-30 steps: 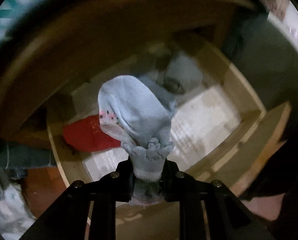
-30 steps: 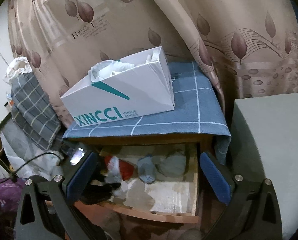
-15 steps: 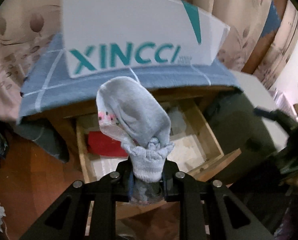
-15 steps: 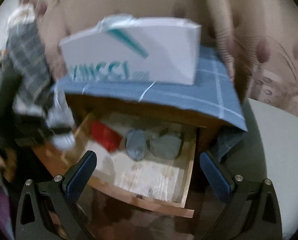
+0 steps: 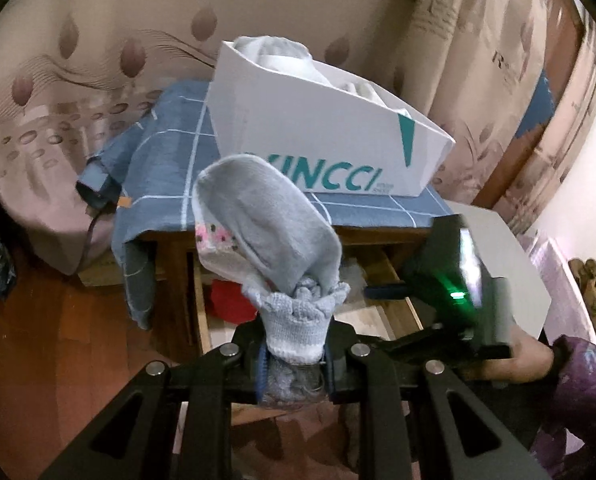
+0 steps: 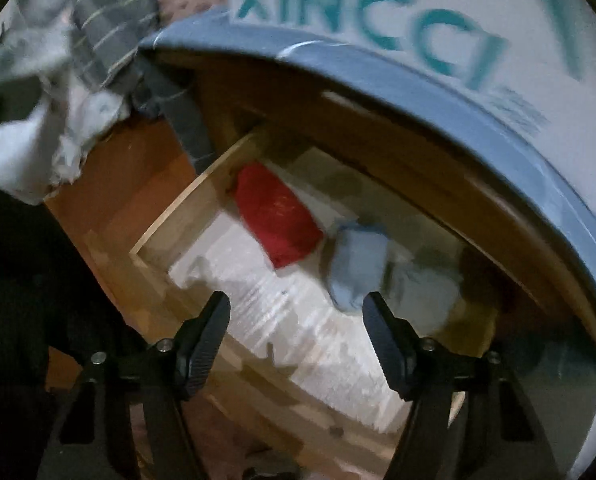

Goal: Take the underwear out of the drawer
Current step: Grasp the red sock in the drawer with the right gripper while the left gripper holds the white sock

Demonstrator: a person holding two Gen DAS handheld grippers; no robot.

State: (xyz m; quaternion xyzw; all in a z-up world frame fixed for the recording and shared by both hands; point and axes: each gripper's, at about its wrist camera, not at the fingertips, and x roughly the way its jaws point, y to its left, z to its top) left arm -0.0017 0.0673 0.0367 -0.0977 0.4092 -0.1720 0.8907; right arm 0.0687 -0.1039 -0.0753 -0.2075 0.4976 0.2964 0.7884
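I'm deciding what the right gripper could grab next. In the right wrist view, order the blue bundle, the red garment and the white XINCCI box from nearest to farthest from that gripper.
1. Blue bundle: in the drawer, just above the right gripper, beside its right-hand finger.
2. Red garment: farther back in the drawer, to the left.
3. White XINCCI box: on the cloth-covered top, farthest.

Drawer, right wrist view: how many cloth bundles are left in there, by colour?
Red: 1, the red bundle near the drawer's left wall.
Blue: 1, the blue bundle in the middle.
Grey: 1, the grey bundle to its right, blurred.
Total: 3 visible in the drawer; the back is hidden under the top.
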